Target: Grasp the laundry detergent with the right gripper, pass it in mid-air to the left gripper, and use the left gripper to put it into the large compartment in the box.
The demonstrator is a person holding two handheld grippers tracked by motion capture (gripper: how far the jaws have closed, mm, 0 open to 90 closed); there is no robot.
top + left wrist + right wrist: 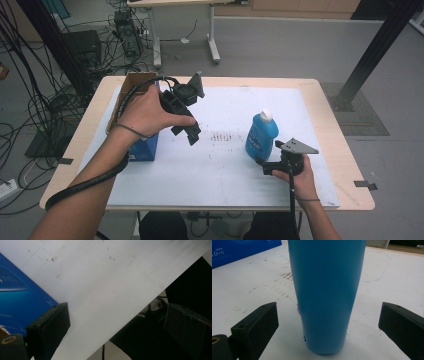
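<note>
A blue bottle with a white cap stands upright on the white mat, right of centre. My right gripper sits low at the bottle's near side. In the right gripper view the bottle rises between the wide-apart jaws of this open gripper, and neither jaw touches it. My left gripper is held above the mat beside a blue box, tilted down towards the front. It is open with nothing between its jaws, and the blue box lies to its left.
The blue box has open brown cardboard flaps at the table's left. The table's wooden edge frames the mat. Cables and equipment crowd the floor at left, with a desk leg behind and a black post at right.
</note>
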